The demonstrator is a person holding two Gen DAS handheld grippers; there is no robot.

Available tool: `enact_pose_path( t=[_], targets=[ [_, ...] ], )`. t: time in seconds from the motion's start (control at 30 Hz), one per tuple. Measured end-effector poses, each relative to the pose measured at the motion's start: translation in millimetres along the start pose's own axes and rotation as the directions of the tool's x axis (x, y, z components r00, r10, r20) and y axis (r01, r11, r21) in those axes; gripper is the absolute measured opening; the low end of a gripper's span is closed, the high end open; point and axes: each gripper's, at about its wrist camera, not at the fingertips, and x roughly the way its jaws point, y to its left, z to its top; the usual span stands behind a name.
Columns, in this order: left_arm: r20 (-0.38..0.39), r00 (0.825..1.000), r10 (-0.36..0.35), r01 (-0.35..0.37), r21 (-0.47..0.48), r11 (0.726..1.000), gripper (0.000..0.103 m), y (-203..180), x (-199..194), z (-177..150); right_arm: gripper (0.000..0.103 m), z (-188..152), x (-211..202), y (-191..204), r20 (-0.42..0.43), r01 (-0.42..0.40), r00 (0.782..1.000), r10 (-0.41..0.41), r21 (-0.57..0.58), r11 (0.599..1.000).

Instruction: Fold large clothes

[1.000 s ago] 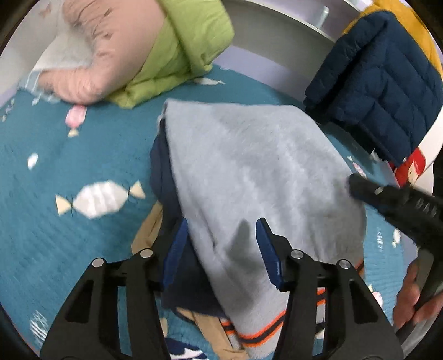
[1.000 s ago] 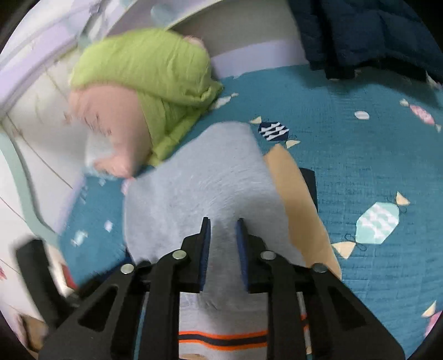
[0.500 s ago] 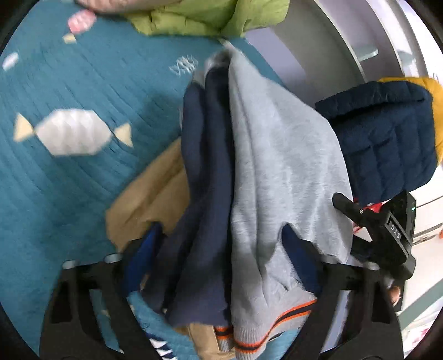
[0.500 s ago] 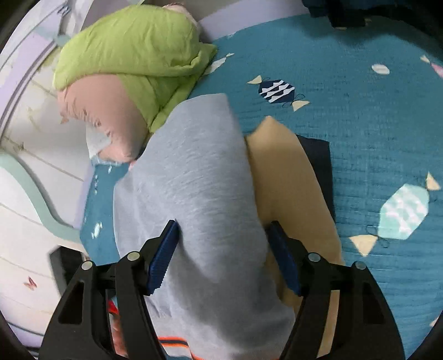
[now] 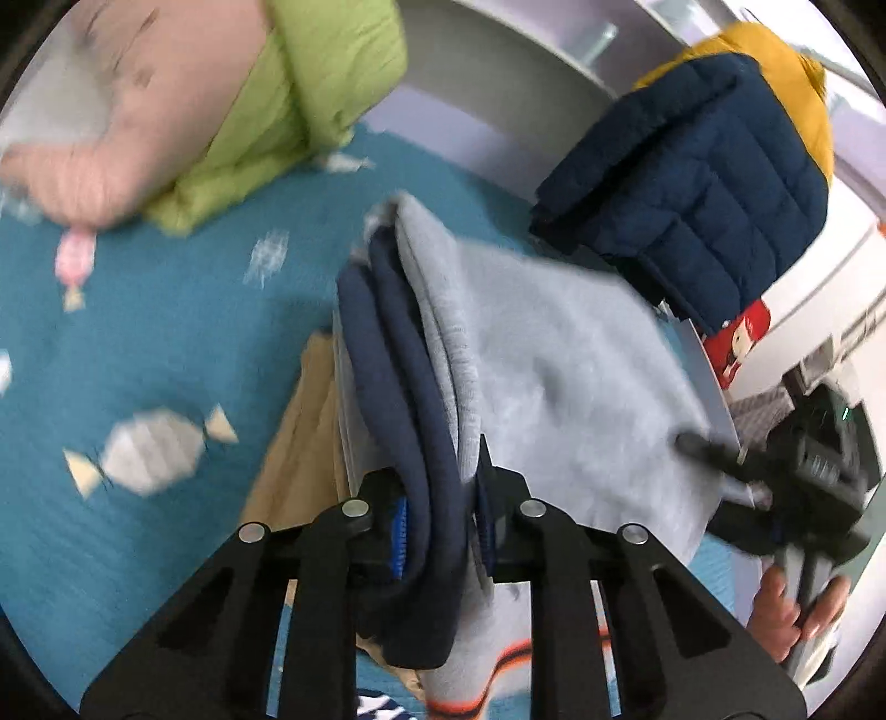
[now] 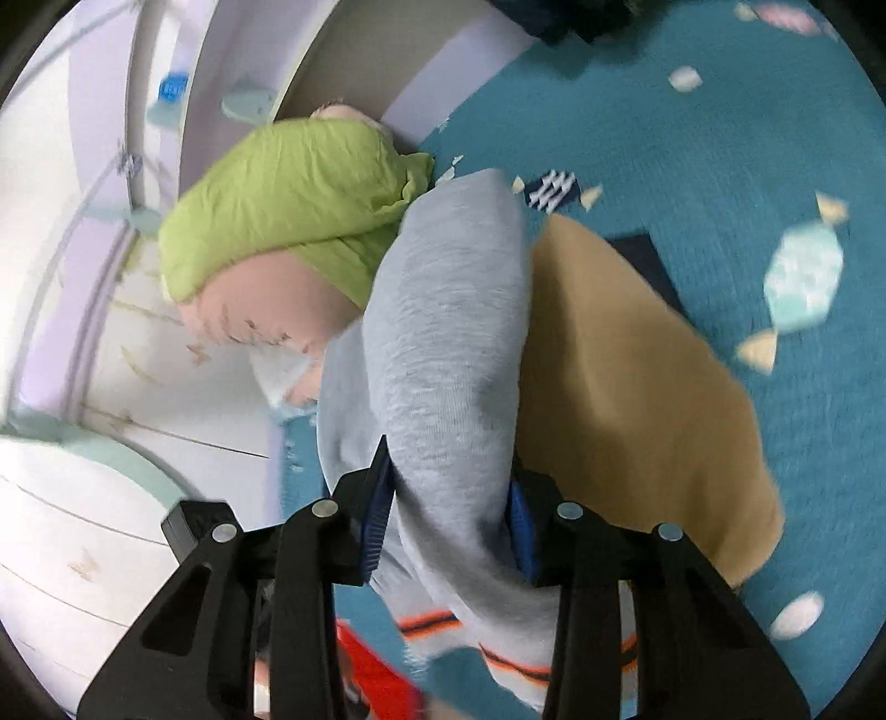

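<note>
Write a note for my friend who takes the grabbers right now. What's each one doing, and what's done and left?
Left gripper: jaws closing on the folded edge of the sweater, navy layers between the pads.
Right gripper: jaws closing on a grey bunch of the same sweater.
Sweater: folded into a thick bundle on the blue bedspread, with a tan garment under it.
Done: sweater looks folded over.
Left: probably carry it off or set it flat and neat.

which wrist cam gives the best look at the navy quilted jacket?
Left wrist. The navy quilted jacket sits whole at upper right, with its stitched panels and yellow part clear, behind the grey garment. The right wrist view catches only a dark sliver of it at the top edge, too cropped to read.
</note>
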Motion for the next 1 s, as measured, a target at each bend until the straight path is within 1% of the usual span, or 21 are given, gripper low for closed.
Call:
enact_pose_path(
  t=[0.1, 0.17, 0.2, 0.23, 0.3, 0.33, 0.37, 0.47, 0.53, 0.6, 0.63, 0.67, 0.73, 0.77, 0.8, 0.83, 0.87, 0.9, 0.93, 0.97, 1.0],
  targets=[
    [-0.086, 0.996, 0.022, -0.02, 0.021, 1.0, 0.019, 2.0, 14.6, 5.7, 0.035, 6.1, 13.5, -13.3, 0.07, 0.148, 0.988, -0.14, -0.141, 0.979],
    [-0.171, 0.984, 0.047, -0.044, 0.019, 0.999, 0.021, 9.0, 41.6, -7.0, 0.036, 14.0, 27.0, -40.6, 0.042, 0.191, 0.981, -0.188, -0.071, 0.979],
    [-0.197, 0.978, 0.074, -0.069, 0.033, 0.997, 0.022, 11.3, 55.9, -20.4, 0.038, 14.8, 28.9, -48.8, 0.028, 0.187, 0.982, -0.185, -0.046, 0.981],
    [-0.187, 0.977, 0.102, -0.094, 0.05, 0.994, 0.027, 12.8, 63.7, -32.0, 0.04, 13.6, 28.2, -53.4, 0.015, 0.171, 0.985, -0.17, -0.043, 0.984],
    [-0.134, 0.982, 0.135, -0.127, 0.067, 0.99, 0.036, 16.2, 62.6, -43.8, 0.055, 9.4, 25.1, -44.8, 0.012, 0.18, 0.984, -0.18, -0.116, 0.977],
    [-0.117, 0.981, 0.154, -0.148, 0.064, 0.987, 0.053, 19.7, 59.0, -43.7, 0.057, 7.7, 19.8, -36.9, 0.023, 0.206, 0.978, -0.205, -0.156, 0.966],
    [-0.105, 0.975, 0.194, -0.189, 0.053, 0.981, 0.062, 24.2, 52.9, -41.0, 0.057, 7.3, 12.2, -30.2, 0.044, 0.226, 0.974, -0.222, -0.173, 0.959],
    [-0.027, 0.972, 0.233, -0.23, 0.064, 0.971, 0.062, 20.4, 23.2, -36.2, 0.058, 6.5, -17.4, -10.5, 0.156, 0.218, 0.97, -0.185, -0.229, 0.949],
    [0.047, 0.959, 0.28, -0.283, 0.088, 0.955, 0.062, 8.9, 4.1, -34.7, 0.058, -0.7, -28.8, 18.1, 0.243, 0.261, 0.952, -0.184, -0.34, 0.903],
    [0.117, 0.952, 0.283, -0.294, 0.097, 0.951, 0.062, -7.5, -7.3, -32.0, 0.057, -9.9, -23.9, 36.1, 0.273, 0.292, 0.943, -0.188, -0.417, 0.861],
    [0.128, 0.96, 0.25, -0.263, 0.097, 0.96, 0.062, -14.9, -9.9, -32.7, 0.055, -12.3, -21.8, 37.9, 0.283, 0.309, 0.939, -0.197, -0.436, 0.846],
    [0.126, 0.968, 0.218, -0.23, 0.094, 0.969, 0.062, -20.4, -9.9, -33.8, 0.044, -16.0, -16.0, 40.6, 0.292, 0.323, 0.934, -0.204, -0.453, 0.831],
    [0.083, 0.985, 0.152, -0.158, 0.075, 0.985, 0.062, -27.3, 5.9, -43.4, 0.035, -23.5, 6.2, 38.2, 0.233, 0.296, 0.951, -0.204, -0.483, 0.824],
    [0.045, 0.987, 0.154, -0.157, 0.074, 0.985, 0.062, -28.4, 21.6, -50.2, 0.032, -26.6, 20.6, 28.8, 0.206, 0.307, 0.95, -0.234, -0.486, 0.818],
    [0.014, 0.986, 0.165, -0.166, 0.077, 0.983, 0.062, -29.3, 35.2, -54.8, 0.025, -28.9, 34.6, 19.9, 0.204, 0.342, 0.939, -0.276, -0.488, 0.803],
    [-0.016, 0.979, 0.203, -0.201, 0.084, 0.976, 0.06, -27.4, 55.4, -62.8, 0.023, -33.0, 48.2, 10.6, 0.23, 0.389, 0.921, -0.314, -0.516, 0.764],
    [-0.03, 0.969, 0.244, -0.241, 0.088, 0.967, 0.057, -22.9, 74.4, -70.7, 0.017, -36.4, 56.4, 3.5, 0.259, 0.426, 0.905, -0.338, -0.545, 0.722],
    [-0.016, 0.967, 0.253, -0.251, 0.1, 0.963, 0.057, -22.3, 82.9, -75.8, 0.006, -38.8, 58.3, -3.1, 0.281, 0.446, 0.895, -0.346, -0.562, 0.697],
    [-0.001, 0.964, 0.268, -0.266, 0.109, 0.958, 0.057, -22.4, 87.0, -79.7, 0.003, -38.2, 53.3, -8.3, 0.266, 0.422, 0.906, -0.328, -0.556, 0.716],
    [-0.003, 0.963, 0.27, -0.268, 0.102, 0.958, 0.057, -22.2, 86.0, -80.0, 0.0, -34.6, 44.6, -13.8, 0.222, 0.377, 0.926, -0.305, -0.523, 0.764],
    [-0.003, 0.964, 0.265, -0.263, 0.09, 0.96, 0.057, -22.6, 81.7, -79.5, 0.0, -32.1, 39.6, -16.9, 0.198, 0.355, 0.935, -0.295, -0.5, 0.79]
  ],
)
